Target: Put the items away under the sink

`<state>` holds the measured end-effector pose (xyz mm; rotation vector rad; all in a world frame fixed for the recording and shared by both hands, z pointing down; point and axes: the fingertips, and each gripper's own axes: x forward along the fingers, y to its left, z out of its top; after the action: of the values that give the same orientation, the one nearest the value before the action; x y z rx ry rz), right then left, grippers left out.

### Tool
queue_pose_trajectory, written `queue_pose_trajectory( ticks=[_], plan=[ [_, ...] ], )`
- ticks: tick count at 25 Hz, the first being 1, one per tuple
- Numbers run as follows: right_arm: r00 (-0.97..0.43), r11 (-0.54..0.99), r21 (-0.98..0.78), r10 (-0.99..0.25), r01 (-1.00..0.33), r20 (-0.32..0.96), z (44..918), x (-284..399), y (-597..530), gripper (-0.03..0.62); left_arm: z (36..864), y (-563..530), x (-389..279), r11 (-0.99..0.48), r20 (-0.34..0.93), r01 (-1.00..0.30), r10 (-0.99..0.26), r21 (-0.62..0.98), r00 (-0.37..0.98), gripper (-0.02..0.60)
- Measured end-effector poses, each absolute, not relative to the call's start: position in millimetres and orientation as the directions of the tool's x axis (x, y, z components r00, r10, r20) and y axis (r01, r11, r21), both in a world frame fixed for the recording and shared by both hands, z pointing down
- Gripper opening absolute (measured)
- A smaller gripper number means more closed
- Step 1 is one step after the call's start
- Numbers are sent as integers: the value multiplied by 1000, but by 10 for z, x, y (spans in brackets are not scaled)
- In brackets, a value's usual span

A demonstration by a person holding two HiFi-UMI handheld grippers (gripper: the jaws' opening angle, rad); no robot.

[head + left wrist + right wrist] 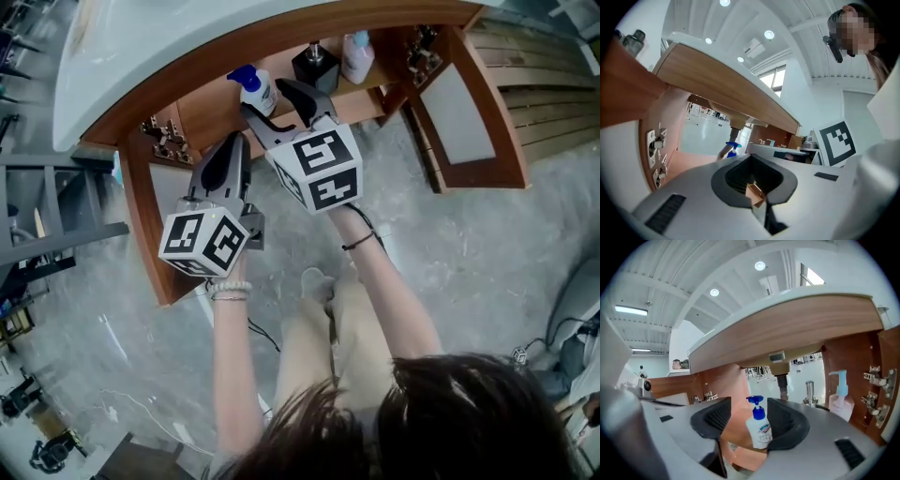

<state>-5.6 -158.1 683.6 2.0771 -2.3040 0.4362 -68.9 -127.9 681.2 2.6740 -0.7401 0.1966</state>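
Note:
Under the sink, the open cabinet [211,112] holds three bottles on its floor. A white soap bottle with a blue pump [255,90] [758,427] stands at the front left. Further back are a black bottle with a silver pump [316,66] and a clear bottle with a pale blue pump [357,56] [840,401]. My right gripper [272,101] [751,419] is open; the blue-pump bottle shows in the gap just beyond its jaws, untouched. My left gripper [228,155] [752,180] hangs lower left in front of the cabinet, jaws together and empty.
Both cabinet doors stand open: the left door [141,216] and the right door [469,112]. A drain pipe [782,380] hangs from the sink, and door hinges [877,380] line the right wall. The white counter [141,56] overhangs above. The person's legs are on the grey floor below.

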Motion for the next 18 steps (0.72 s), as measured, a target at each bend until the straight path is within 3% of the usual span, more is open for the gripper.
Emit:
queue_pose_trajectory(
  ticks=[15, 18],
  plan=[
    [-131, 77, -229, -965, -970, 228, 6100, -143, -1128, 141, 6137, -964, -760, -782, 261, -520, -452, 345, 853, 2],
    [-113, 58, -226, -965, -972, 238, 5910, -94, -1026, 76, 5941, -913, -729, -784, 260, -512, -444, 352, 858, 2]
  ],
)
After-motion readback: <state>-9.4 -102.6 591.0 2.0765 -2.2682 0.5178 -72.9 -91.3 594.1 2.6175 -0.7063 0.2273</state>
